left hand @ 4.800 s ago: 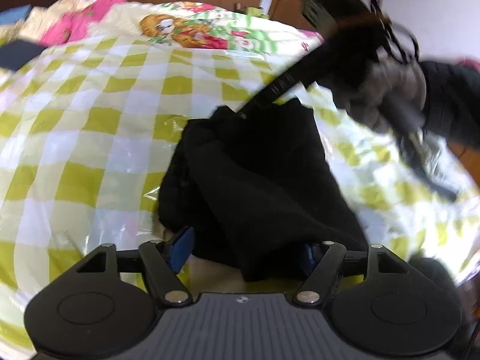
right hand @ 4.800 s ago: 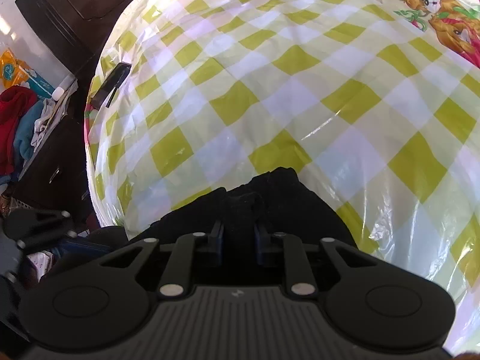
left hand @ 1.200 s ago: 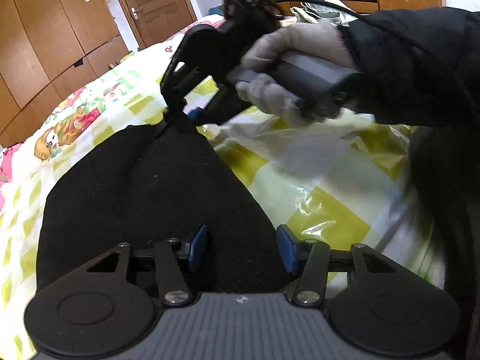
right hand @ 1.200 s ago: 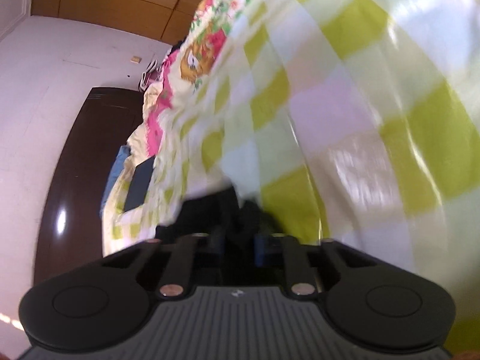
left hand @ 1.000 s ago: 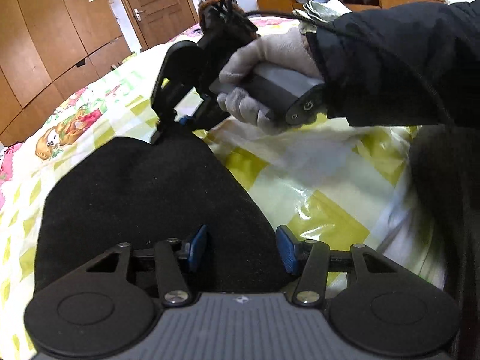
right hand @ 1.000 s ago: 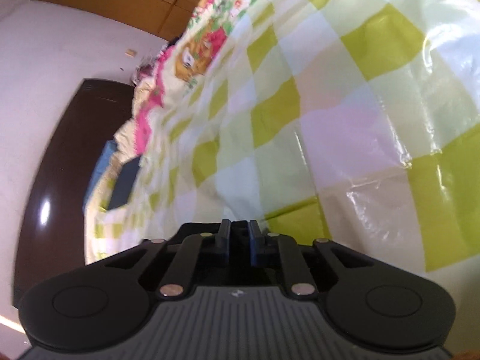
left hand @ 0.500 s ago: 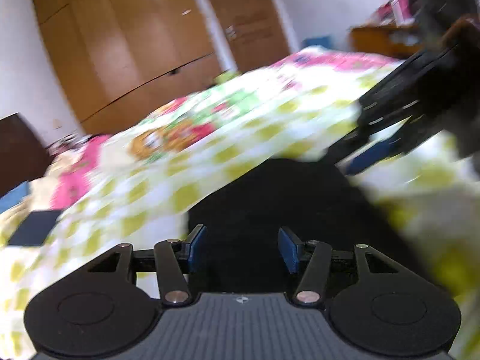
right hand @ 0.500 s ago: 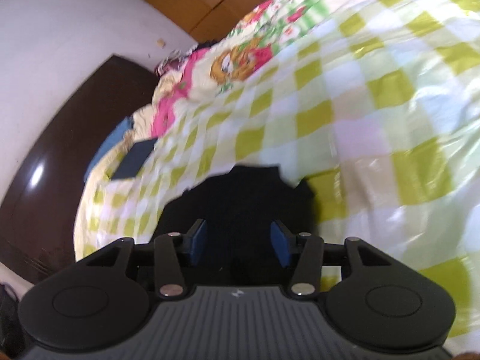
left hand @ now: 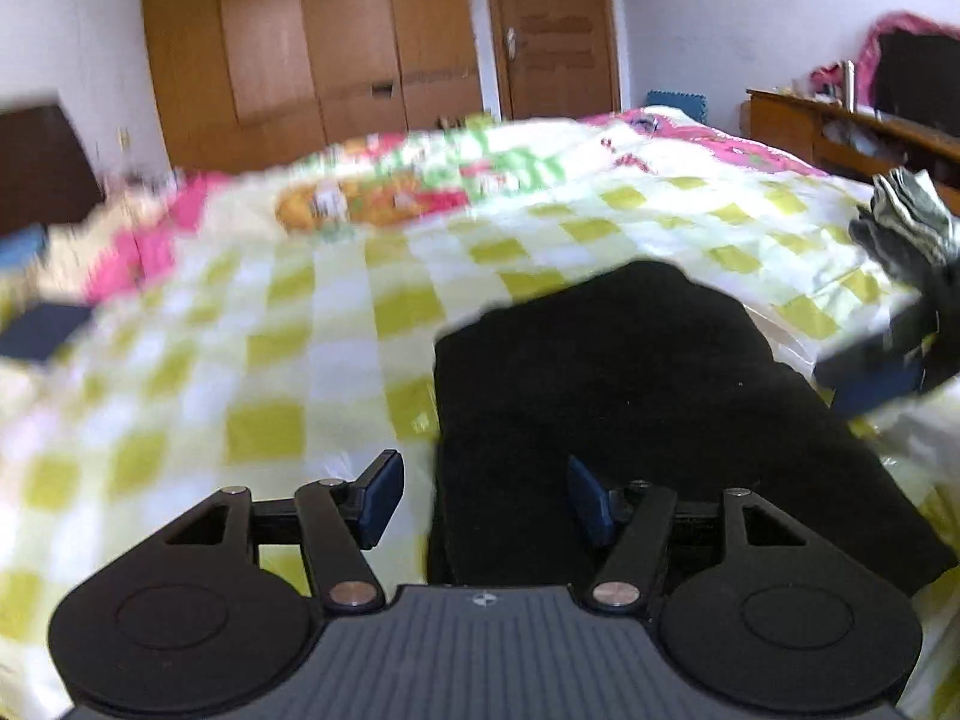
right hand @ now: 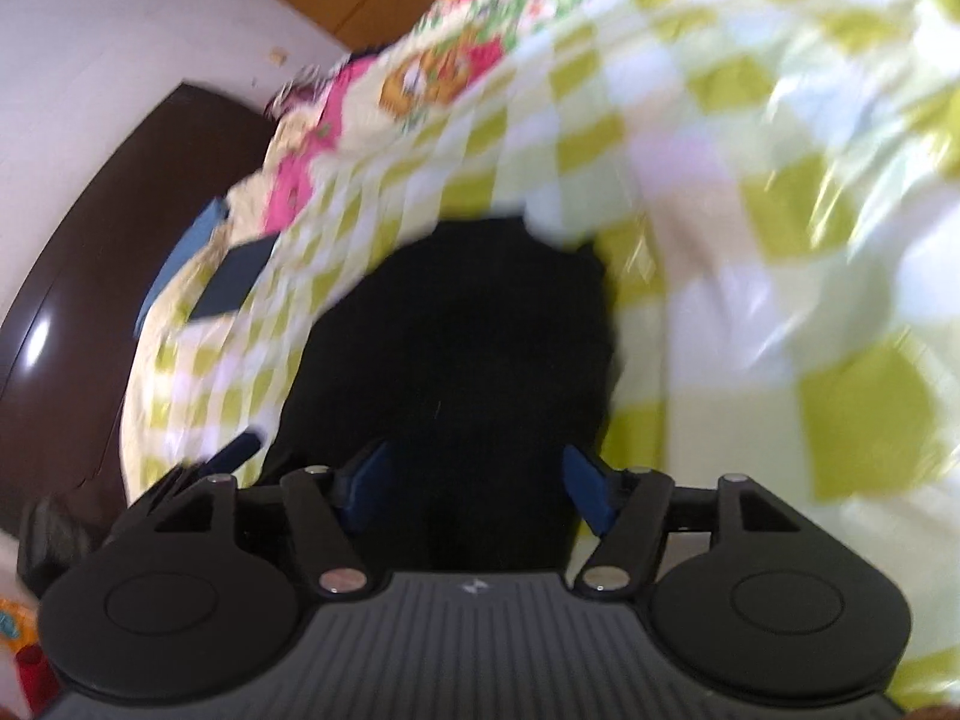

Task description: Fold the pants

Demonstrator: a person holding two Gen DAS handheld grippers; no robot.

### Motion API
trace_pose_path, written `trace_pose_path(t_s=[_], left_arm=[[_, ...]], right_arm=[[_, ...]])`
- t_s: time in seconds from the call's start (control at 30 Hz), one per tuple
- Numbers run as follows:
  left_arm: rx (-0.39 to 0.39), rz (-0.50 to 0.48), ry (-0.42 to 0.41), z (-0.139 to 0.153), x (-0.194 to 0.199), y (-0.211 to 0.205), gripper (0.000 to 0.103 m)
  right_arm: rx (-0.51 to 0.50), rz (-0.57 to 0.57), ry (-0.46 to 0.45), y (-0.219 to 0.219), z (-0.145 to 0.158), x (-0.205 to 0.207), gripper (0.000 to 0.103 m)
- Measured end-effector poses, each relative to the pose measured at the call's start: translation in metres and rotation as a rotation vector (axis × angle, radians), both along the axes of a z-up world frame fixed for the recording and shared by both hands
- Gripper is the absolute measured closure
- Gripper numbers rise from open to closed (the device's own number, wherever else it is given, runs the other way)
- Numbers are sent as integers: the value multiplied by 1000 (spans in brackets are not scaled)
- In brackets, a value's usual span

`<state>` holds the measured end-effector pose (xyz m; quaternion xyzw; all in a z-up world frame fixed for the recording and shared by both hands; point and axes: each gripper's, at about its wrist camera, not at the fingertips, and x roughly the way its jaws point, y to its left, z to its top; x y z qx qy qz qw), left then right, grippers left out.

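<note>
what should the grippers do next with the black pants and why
Probably pull both back and stop: the black pants lie as one compact folded block on the checked sheet, and the left gripper and right gripper are open, gripping nothing.

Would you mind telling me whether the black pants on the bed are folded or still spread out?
Folded: the black pants lie as one compact, blocky pad on the checkered cover, with no separate legs showing.
</note>
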<state>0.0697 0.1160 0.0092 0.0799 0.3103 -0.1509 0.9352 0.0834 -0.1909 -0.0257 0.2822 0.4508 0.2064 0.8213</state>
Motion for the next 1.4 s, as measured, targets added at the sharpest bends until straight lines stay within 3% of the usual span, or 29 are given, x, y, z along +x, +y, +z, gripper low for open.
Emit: trace_pose_path(t_s=[0.13, 0.17, 0.23, 0.33, 0.43, 0.6, 0.73, 0.83, 0.93, 1.07, 1.17, 1.23, 1.33, 1.4], left_arm=[[-30, -8, 34, -10, 7, -1, 23], [-39, -5, 39, -10, 9, 0, 23], [-66, -4, 60, -12, 14, 1, 23], [-71, -25, 77, -14, 21, -10, 30], [-21, -68, 56, -11, 29, -30, 32], [-42, -117, 53, -6, 56, -60, 35], [-21, -161, 50, 1, 78, -76, 38], [-53, -170, 84, 11, 91, -59, 37], [-72, -118, 93, 16, 99, -42, 37], [54, -106, 41, 7, 90, -56, 35], [127, -92, 14, -2, 86, -65, 33], [128, -70, 21, 4, 84, -63, 34], [86, -68, -6, 27, 66, -54, 34], [58, -80, 14, 33, 64, -46, 34]], right_arm=[[-18, 29, 15, 15, -20, 10, 29], [4, 12, 29, 11, -21, 15, 32], [25, -1, 58, 3, -23, 27, 50], [43, 6, 68, -8, -23, 42, 60], [-3, 23, 59, -16, -18, 56, 61], [-114, 26, 35, -33, -7, 102, 60], [-251, 43, 6, -41, 12, 126, 53], [-350, 44, -132, -41, 42, 99, 53], [-327, 108, -251, -26, 59, 52, 51], [-282, 186, -269, 10, 45, 17, 49], [-339, 193, -199, 40, 13, 15, 46], [-396, 171, -239, 50, 16, 4, 46], [-311, 196, -315, 45, 35, -17, 42], [-324, 240, -350, 49, 40, -31, 39]])
